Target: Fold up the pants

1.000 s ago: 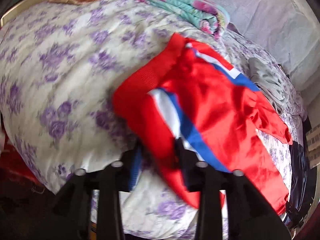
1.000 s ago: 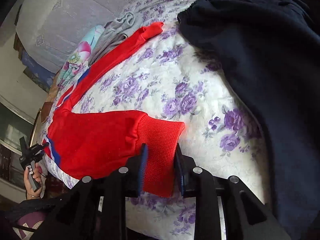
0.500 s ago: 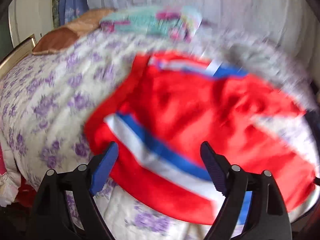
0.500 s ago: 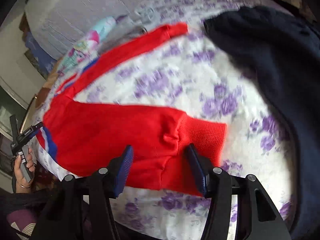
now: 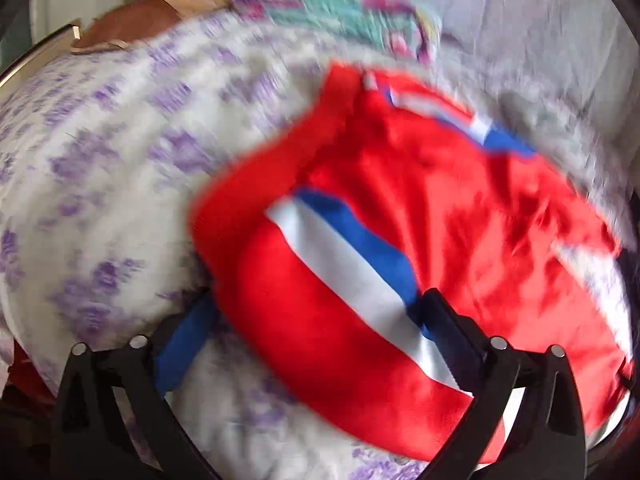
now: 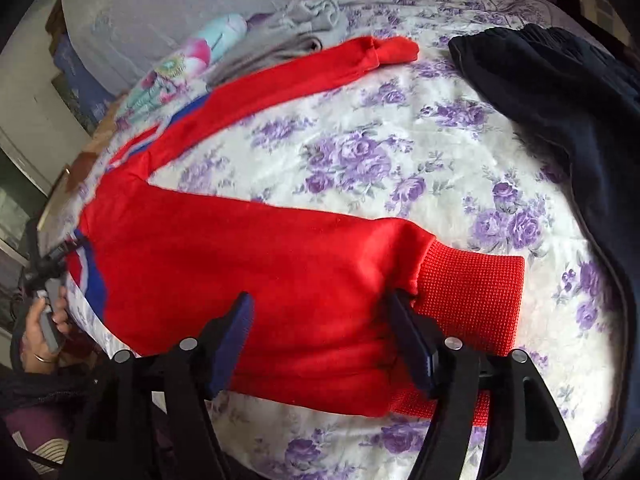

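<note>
Red pants (image 6: pixel 248 264) with a white and blue side stripe lie spread flat on a bed with a purple-flowered cover (image 6: pixel 360 152). One leg ends in a ribbed cuff (image 6: pixel 472 296) near my right gripper (image 6: pixel 320 320), which is open and hovers over that leg. The other leg runs to the far cuff (image 6: pixel 394 50). In the left wrist view the waist end of the pants (image 5: pixel 400 240) lies in front of my left gripper (image 5: pixel 316 320), which is open and empty above it.
Dark navy pants (image 6: pixel 560 120) lie at the right of the bed. A grey garment (image 6: pixel 304 28) and a folded floral blanket (image 5: pixel 340 16) sit at the far side by a pale wall. The person's left hand (image 6: pixel 44 320) shows at the bed's edge.
Both grippers opened and let go of the pants, which now lie flat. Both grippers then drew back slightly from the cloth.
</note>
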